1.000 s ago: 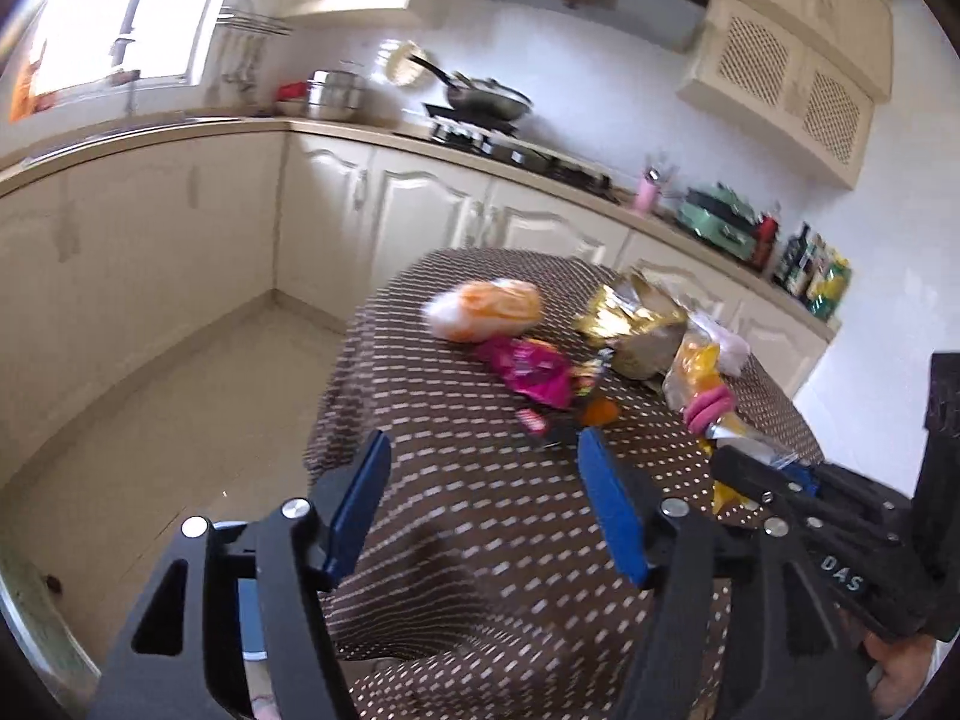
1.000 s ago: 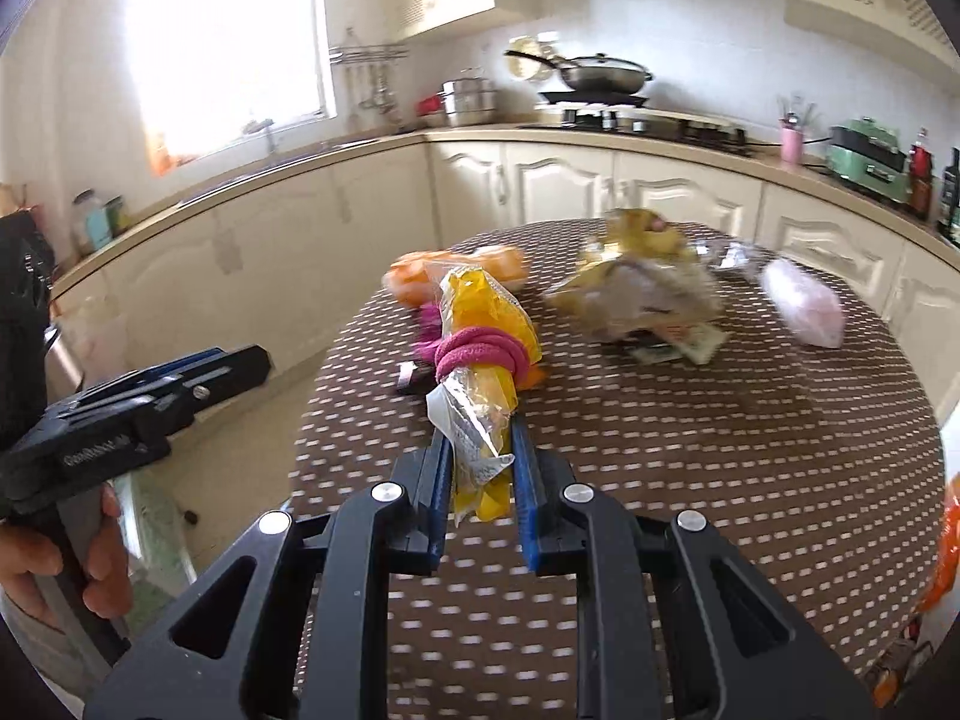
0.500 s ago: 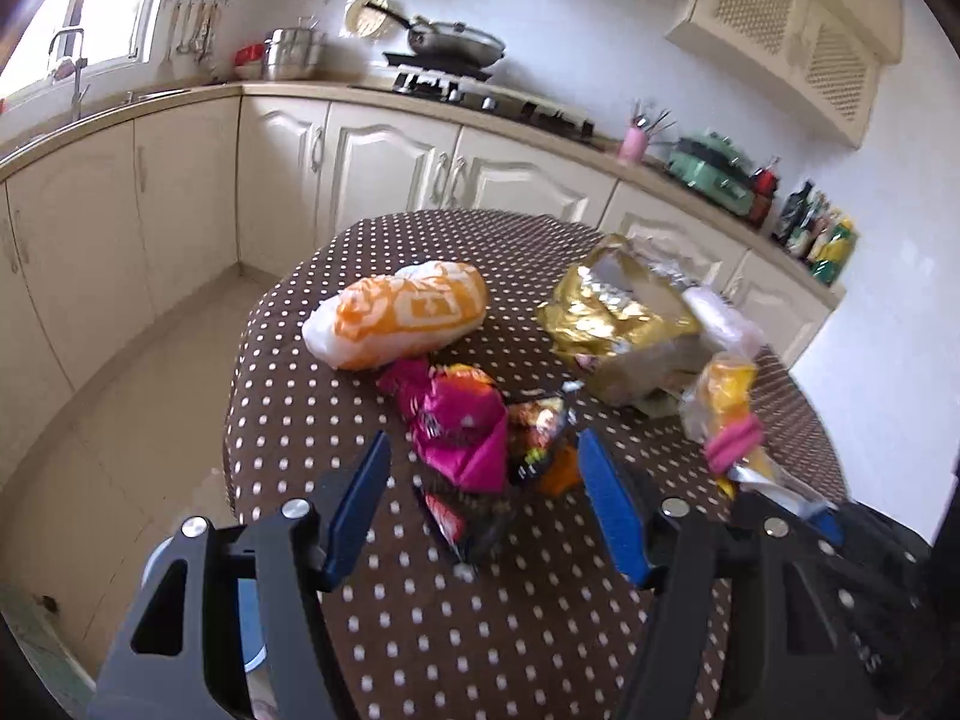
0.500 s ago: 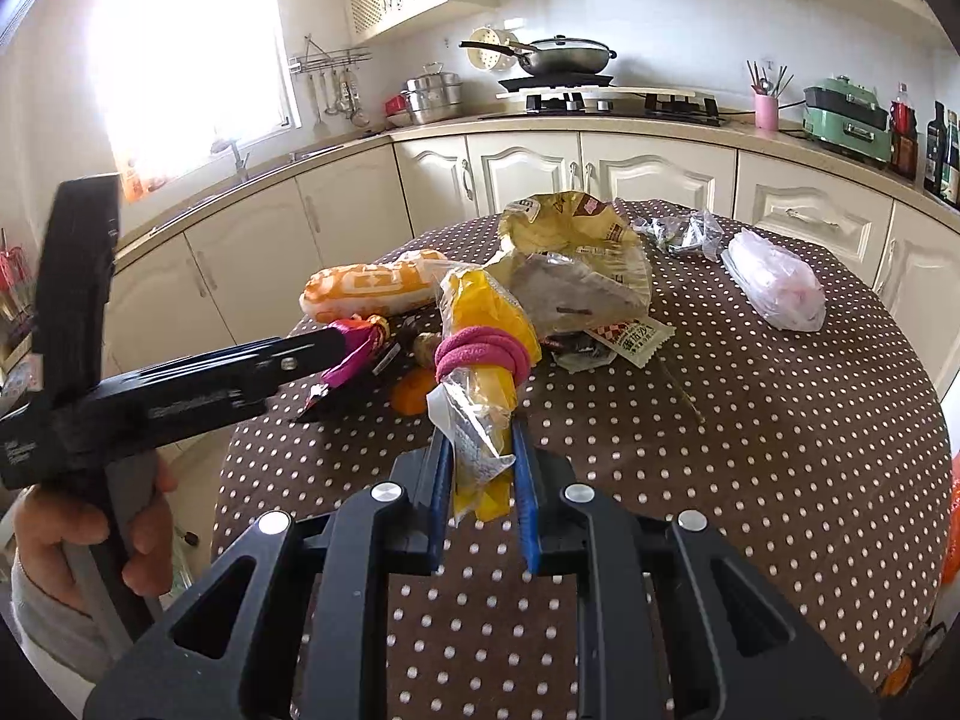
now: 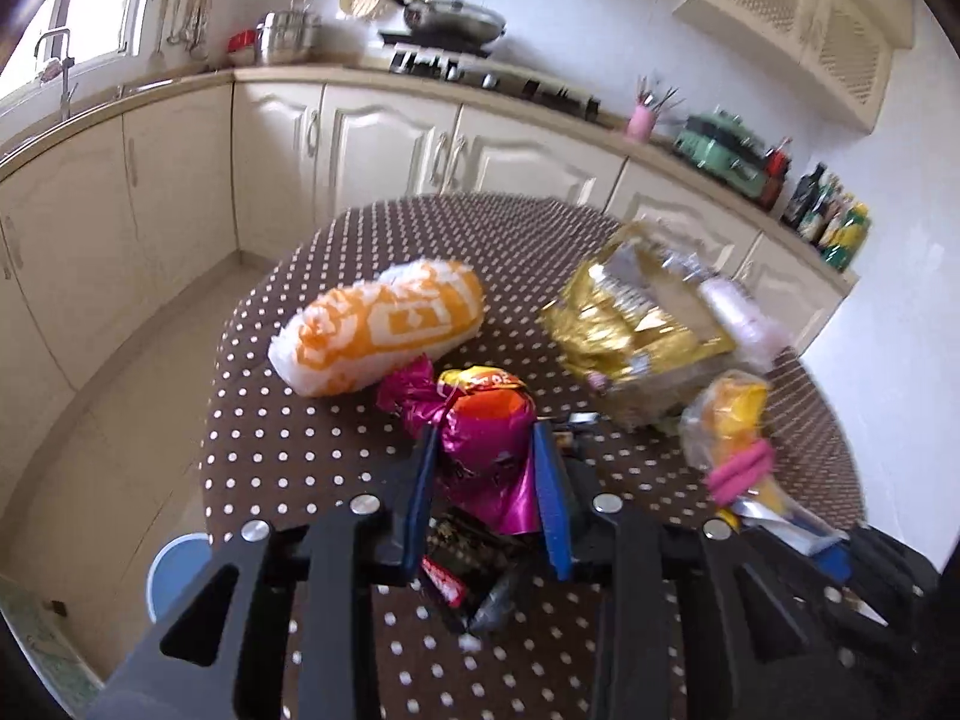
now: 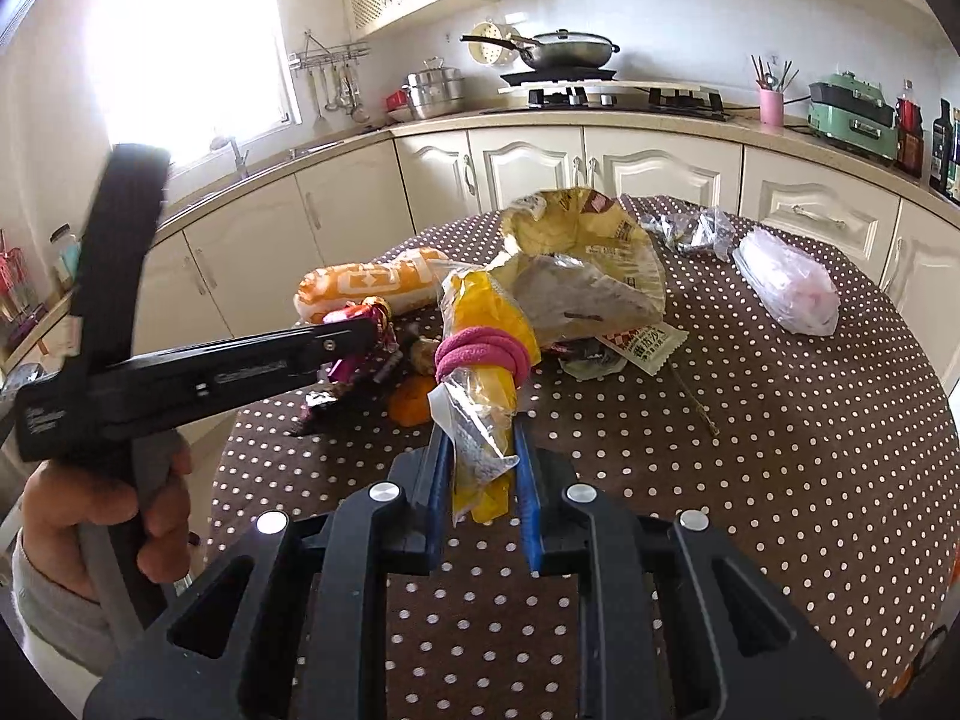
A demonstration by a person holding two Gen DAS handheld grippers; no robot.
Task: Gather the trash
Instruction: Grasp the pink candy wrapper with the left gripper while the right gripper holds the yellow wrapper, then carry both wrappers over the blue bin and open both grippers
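Magenta foil wrapper (image 5: 486,450) sits between my left tool (image 5: 486,480) blades, narrowed onto it, gripped or nearly, low over the bench (image 5: 300,468). Its long axis runs away from me, along the fingers. My right tool (image 6: 480,468) is clamped on yellow bag (image 6: 483,384), lifted. Other wrappers lie just beyond.

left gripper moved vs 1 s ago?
Yes. The left gripper advanced over the dotted table, and its jaws now flank the magenta wrapper.
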